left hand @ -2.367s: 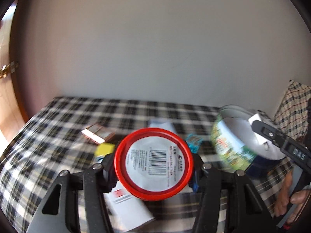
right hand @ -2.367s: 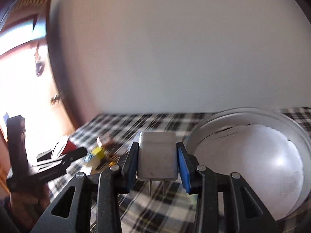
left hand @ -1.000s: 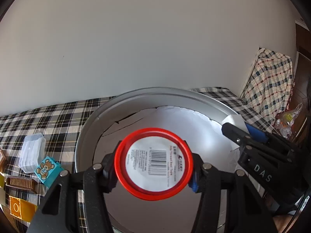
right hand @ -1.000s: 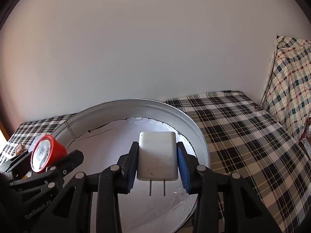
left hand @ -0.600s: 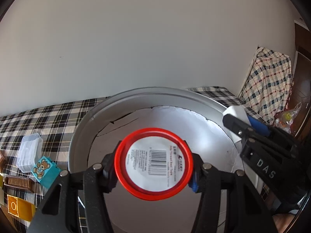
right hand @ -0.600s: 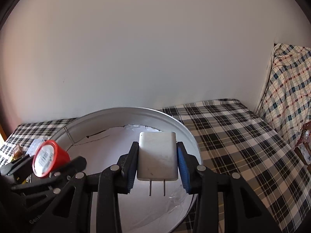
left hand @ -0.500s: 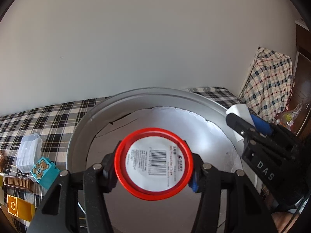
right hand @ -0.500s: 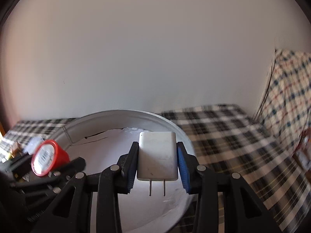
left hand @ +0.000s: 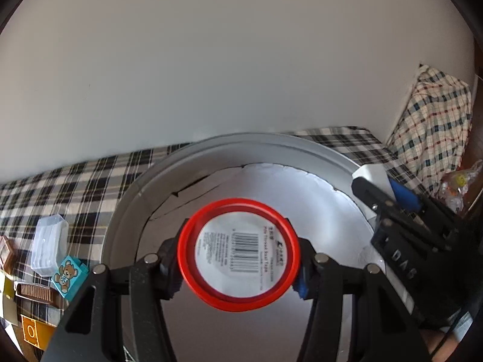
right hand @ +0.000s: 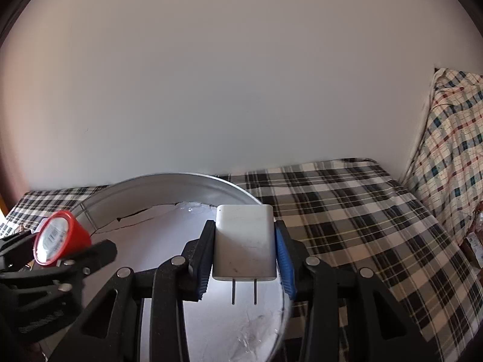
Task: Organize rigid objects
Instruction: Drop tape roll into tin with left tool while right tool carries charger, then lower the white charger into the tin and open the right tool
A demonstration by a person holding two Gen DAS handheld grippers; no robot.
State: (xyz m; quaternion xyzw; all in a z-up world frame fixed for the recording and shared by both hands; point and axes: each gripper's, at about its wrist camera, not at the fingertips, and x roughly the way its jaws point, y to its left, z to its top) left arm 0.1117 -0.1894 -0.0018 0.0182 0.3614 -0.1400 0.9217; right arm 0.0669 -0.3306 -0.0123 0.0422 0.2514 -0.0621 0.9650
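- The left gripper (left hand: 238, 256) has its fingers clenched on a red round tape case (left hand: 238, 252), pressing on its two sides; the white barcode label faces the camera.
- The tape case hangs above the white-lined inside of a round metal tin (left hand: 187, 163), near the tin's middle in the left wrist view.
- The right gripper (right hand: 244, 250) has its fingers clenched on a white plug charger (right hand: 244, 241), its two prongs pointing toward the camera.
- The charger is held over the tin (right hand: 169, 185) at its rim, at about 3 o'clock of the tin in the right wrist view; from the left wrist it shows at 2 o'clock.
- The tin stands on a black-and-white checked cloth (right hand: 347, 211).
- Outside the tin at 9 o'clock, on the cloth, lie a clear plastic box (left hand: 48, 246), a teal bear block (left hand: 69, 277), a brown comb (left hand: 36, 292) and a yellow card (left hand: 30, 330).
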